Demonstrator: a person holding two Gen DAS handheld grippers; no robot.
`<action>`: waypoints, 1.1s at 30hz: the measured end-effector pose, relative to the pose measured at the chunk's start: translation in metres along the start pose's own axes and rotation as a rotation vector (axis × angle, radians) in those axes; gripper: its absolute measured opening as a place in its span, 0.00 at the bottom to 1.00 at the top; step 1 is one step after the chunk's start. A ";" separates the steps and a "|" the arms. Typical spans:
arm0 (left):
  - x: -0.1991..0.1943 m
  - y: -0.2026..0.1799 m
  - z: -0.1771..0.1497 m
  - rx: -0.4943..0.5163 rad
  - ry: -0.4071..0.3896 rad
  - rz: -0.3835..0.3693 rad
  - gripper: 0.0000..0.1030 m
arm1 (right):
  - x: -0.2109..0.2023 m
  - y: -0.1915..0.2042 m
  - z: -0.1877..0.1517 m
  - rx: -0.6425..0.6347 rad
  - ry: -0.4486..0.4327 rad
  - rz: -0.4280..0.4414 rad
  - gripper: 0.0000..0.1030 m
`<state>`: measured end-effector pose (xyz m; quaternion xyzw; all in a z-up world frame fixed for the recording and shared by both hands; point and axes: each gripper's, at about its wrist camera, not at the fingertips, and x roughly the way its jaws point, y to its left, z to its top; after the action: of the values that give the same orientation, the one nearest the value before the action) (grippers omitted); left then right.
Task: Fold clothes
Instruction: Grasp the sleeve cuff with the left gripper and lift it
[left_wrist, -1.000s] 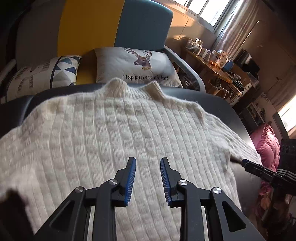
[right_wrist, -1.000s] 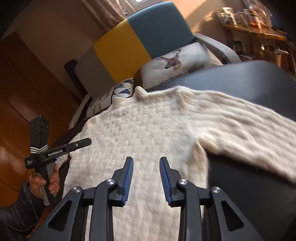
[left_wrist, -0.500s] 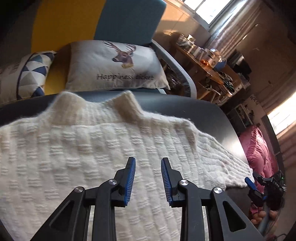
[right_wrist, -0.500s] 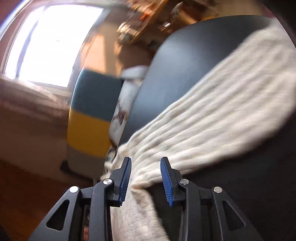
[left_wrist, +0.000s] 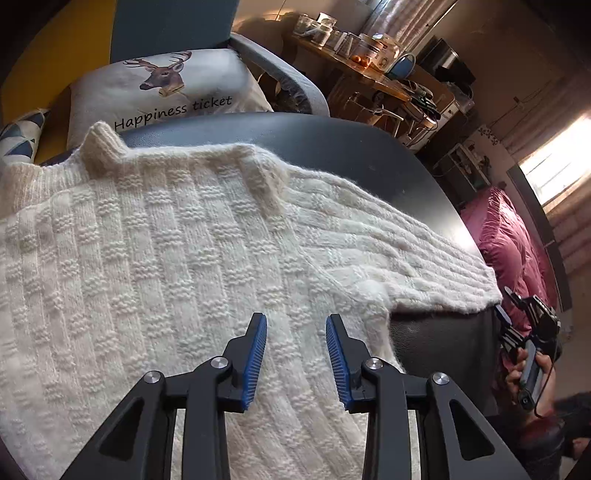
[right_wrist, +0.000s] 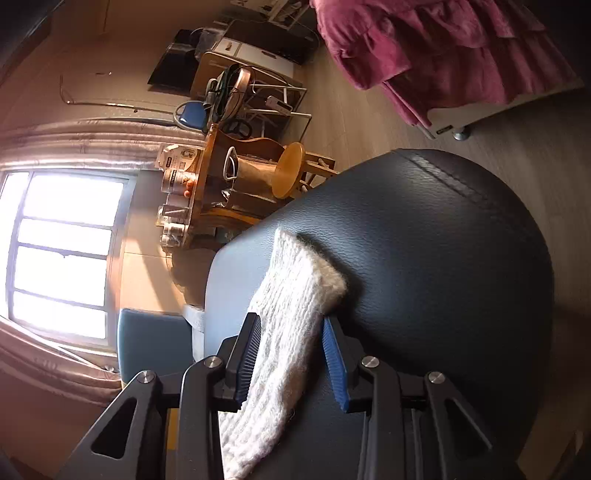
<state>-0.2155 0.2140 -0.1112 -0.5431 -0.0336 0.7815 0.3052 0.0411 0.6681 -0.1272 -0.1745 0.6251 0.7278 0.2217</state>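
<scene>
Left wrist view is filled by a cream knitted sweater (left_wrist: 155, 258), which is spread flat on a dark padded surface (left_wrist: 351, 147) with its collar toward the far edge. One sleeve (left_wrist: 406, 251) is laid out to the right, and its cuff end is seen at the surface's right edge. The left gripper (left_wrist: 295, 328) is held over the sweater's body, just inside the armpit seam; its blue-padded jaws are set apart with only knit seen between them, and nothing is gripped. Whether the tips are touching the fabric cannot be told. Beyond the collar a deer cushion (left_wrist: 166, 88) lettered "Happiness ticket" is propped against a blue and yellow chair back (left_wrist: 166, 26). At the right edge the right gripper (left_wrist: 517, 317) is seen beside the cuff, held by a hand (left_wrist: 532, 373).

From the right wrist view, which is rolled sideways, the sleeve cuff (right_wrist: 295, 295) is seen lying on the dark surface (right_wrist: 443, 240) near its rounded corner. The right gripper (right_wrist: 290, 332) is placed astride the sleeve, with one blue pad on each side of the knit and the jaws wide; the left pad is against the fabric's edge, but a firm grip is not shown. A pink bed cover (right_wrist: 424, 40), a cluttered wooden table (right_wrist: 229, 177) and a bright window (right_wrist: 62, 251) are visible behind.
</scene>
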 end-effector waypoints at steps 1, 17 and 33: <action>0.000 -0.004 -0.001 0.007 0.005 0.003 0.34 | 0.006 0.008 0.000 -0.045 0.019 -0.024 0.33; 0.016 -0.123 0.012 -0.008 0.160 -0.329 0.50 | 0.053 0.127 -0.129 -1.156 0.236 -0.199 0.06; 0.117 -0.152 0.042 -0.387 0.373 -0.546 0.65 | 0.062 0.116 -0.181 -1.425 0.244 -0.269 0.06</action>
<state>-0.2117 0.4090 -0.1331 -0.6945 -0.2676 0.5386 0.3949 -0.0785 0.4820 -0.0919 -0.4312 -0.0062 0.8994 0.0709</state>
